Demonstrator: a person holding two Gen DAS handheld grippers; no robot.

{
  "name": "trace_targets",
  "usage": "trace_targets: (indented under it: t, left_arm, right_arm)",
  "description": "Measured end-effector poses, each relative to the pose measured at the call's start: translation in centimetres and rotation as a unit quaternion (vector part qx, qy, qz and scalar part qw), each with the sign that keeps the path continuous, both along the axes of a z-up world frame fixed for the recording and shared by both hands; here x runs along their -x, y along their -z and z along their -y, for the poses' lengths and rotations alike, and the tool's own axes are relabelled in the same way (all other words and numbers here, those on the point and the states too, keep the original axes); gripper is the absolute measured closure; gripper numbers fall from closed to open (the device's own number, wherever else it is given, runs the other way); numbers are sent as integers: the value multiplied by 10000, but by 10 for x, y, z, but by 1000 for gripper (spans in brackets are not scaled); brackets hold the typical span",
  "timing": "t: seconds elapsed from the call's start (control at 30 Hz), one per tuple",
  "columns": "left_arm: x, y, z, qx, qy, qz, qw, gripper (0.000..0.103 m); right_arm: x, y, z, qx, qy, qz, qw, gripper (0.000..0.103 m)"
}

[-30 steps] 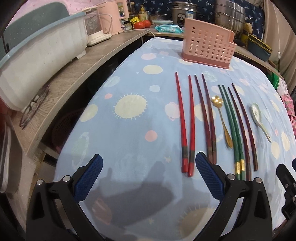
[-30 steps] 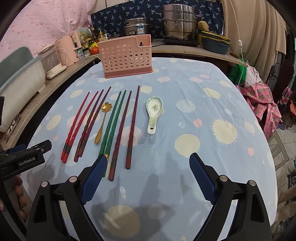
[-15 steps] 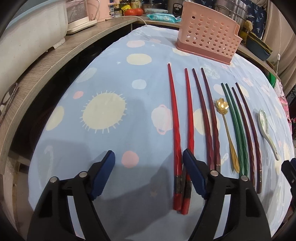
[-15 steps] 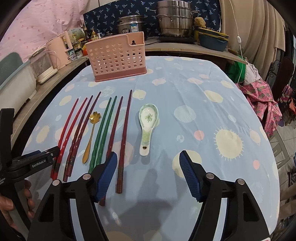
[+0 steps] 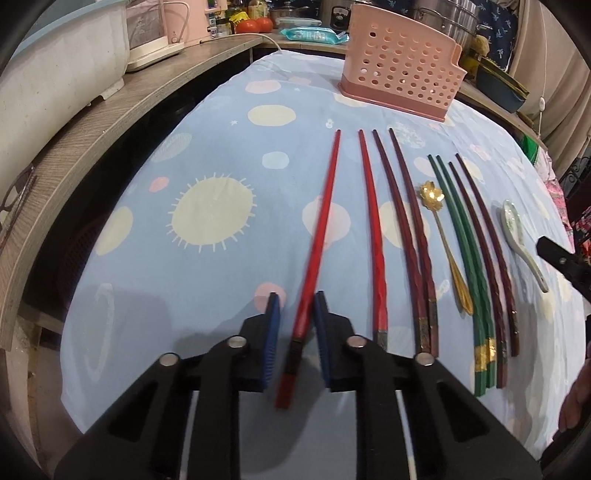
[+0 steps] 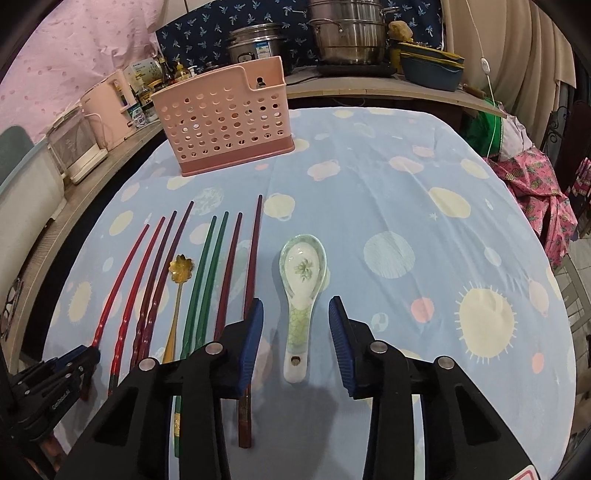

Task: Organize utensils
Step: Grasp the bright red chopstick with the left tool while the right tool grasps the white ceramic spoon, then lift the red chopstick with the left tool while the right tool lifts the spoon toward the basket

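Note:
My left gripper [image 5: 296, 295] is closing around the leftmost red chopstick [image 5: 321, 221]. The right pad touches it and a gap shows at the left pad. Its partner [image 5: 373, 236], a maroon pair [image 5: 410, 236], a gold spoon [image 5: 443, 243], a green pair [image 5: 465, 258] and a brown pair [image 5: 487, 251] lie in a row on the cloth. My right gripper [image 6: 296, 300] is closing around the handle of the ceramic spoon [image 6: 301, 273], with gaps on both sides. The pink perforated holder [image 6: 225, 118] stands upright beyond the row.
A wooden counter [image 5: 92, 122] curves along the table's left side, with a white tub [image 5: 55, 66] and appliances on it. Steel pots [image 6: 343, 33] stand at the back. Pink cloth [image 6: 535, 184] hangs past the right edge. The other gripper [image 6: 55, 384] is low on the left.
Both grippers moved forward and down and their jaws narrowed. The left one now straddles the leftmost red chopstick, whose near end swung left. The right one now straddles the spoon's handle.

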State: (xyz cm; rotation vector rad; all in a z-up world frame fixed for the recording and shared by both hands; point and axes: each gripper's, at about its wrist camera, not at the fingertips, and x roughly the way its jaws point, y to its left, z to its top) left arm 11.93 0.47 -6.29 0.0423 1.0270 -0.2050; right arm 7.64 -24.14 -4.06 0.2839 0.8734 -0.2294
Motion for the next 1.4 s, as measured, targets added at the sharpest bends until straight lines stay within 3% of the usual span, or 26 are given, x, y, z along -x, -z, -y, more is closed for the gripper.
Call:
trace_targets:
  t: [0.33,0.93,1.4]
  left_arm:
    - [11,1,6,79,141,-78,9998,95]
    - [14,3,5,63,154,-69,9998,95]
    - [25,0,-3,314,153,-68,9994,96]
  right_arm:
    - [-5,16,15,-450,105,-106,9989,90]
    - [0,35,4,-672,-36,-237,9975,92]
    - [13,26,3,-622,-17,-127,9980,94]
